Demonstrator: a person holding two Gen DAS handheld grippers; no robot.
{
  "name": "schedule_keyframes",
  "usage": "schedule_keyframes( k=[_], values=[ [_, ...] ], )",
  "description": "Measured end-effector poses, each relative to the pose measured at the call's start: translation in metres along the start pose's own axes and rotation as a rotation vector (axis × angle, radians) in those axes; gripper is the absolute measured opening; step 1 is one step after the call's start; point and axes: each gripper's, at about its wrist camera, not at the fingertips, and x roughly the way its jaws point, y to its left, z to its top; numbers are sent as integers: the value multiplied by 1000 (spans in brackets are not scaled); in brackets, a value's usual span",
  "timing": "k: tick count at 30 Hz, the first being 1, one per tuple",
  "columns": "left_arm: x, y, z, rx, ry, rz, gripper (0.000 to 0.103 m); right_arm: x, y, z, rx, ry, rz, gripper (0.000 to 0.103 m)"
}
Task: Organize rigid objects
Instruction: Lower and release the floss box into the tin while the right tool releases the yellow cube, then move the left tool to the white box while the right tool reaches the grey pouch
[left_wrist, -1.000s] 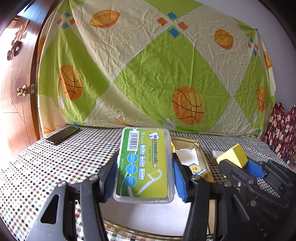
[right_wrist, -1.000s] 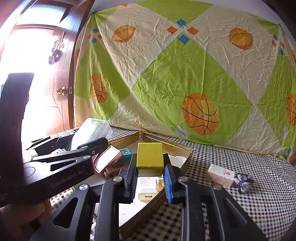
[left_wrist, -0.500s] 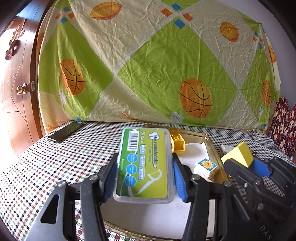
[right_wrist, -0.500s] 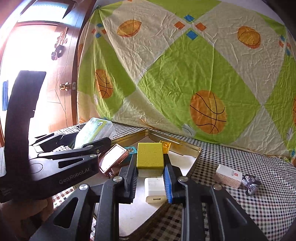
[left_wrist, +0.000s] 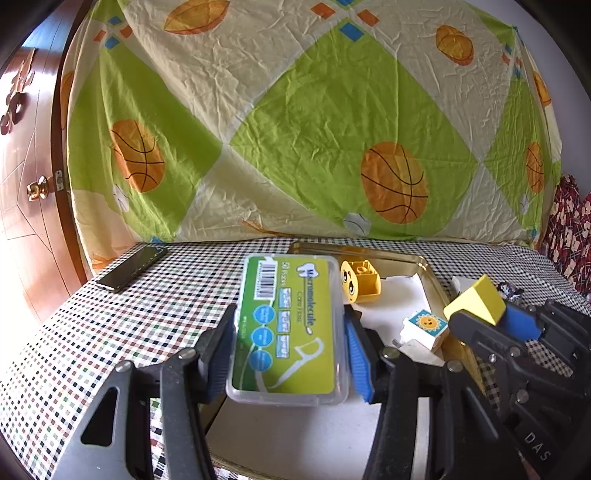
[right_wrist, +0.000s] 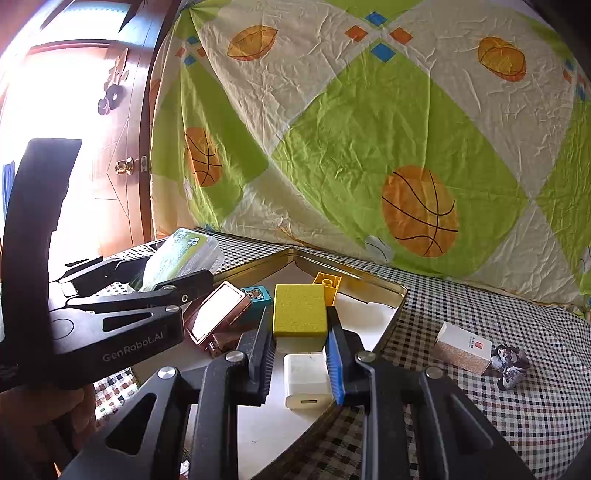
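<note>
Left wrist view: my left hand-held gripper (left_wrist: 288, 343) clamps floss box (left_wrist: 288, 325) over gold tray (left_wrist: 430, 273) on checkered counter (left_wrist: 147, 314); right hand-held gripper (right_wrist: 300, 341) pinches yellow block (right_wrist: 300, 309). Basketball-print sheet (left_wrist: 314, 129) behind, wooden door (left_wrist: 26, 166) left.

Your floss box (left_wrist: 288, 328) hides the tray's (left_wrist: 430, 275) near-left part, the print on it is too blurry to read, and the white charger (right_wrist: 306, 380) sits half tucked under the right gripper's fingers (right_wrist: 334, 354).
</note>
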Motion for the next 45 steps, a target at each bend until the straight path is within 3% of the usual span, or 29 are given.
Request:
schedule_keyframes(
  k=[9, 19, 26, 27, 28, 29, 31, 37, 39, 45],
  values=[
    [26, 0, 6, 36, 93, -28, 54, 23, -14, 14, 42, 78, 26, 27],
    [49, -2, 19, 44, 216, -118, 54, 63, -36, 30, 88, 215, 57, 27],
    [61, -11, 29, 79, 239, -104, 54, 85, -41, 27, 97, 278, 62, 28],
    [61, -12, 31, 85, 235, -104, 57, 86, -43, 26, 104, 277, 59, 30],
    [61, -14, 32, 89, 230, -98, 59, 86, -46, 26, 116, 272, 60, 44],
    [61, -14, 34, 87, 221, -87, 63, 85, -49, 26, 129, 266, 47, 50],
    [58, -14, 36, 86, 204, -82, 70, 81, -56, 24, 157, 252, 52, 56],
    [44, -20, 37, 70, 169, -93, 84, 51, -79, 15, 200, 191, 30, 58],
    [37, -29, 37, 66, 147, -102, 94, 39, -90, 11, 206, 173, 10, 58],
    [20, -76, 42, 100, 102, -171, 101, 7, -140, -2, 239, 144, -82, 60]
  ],
)
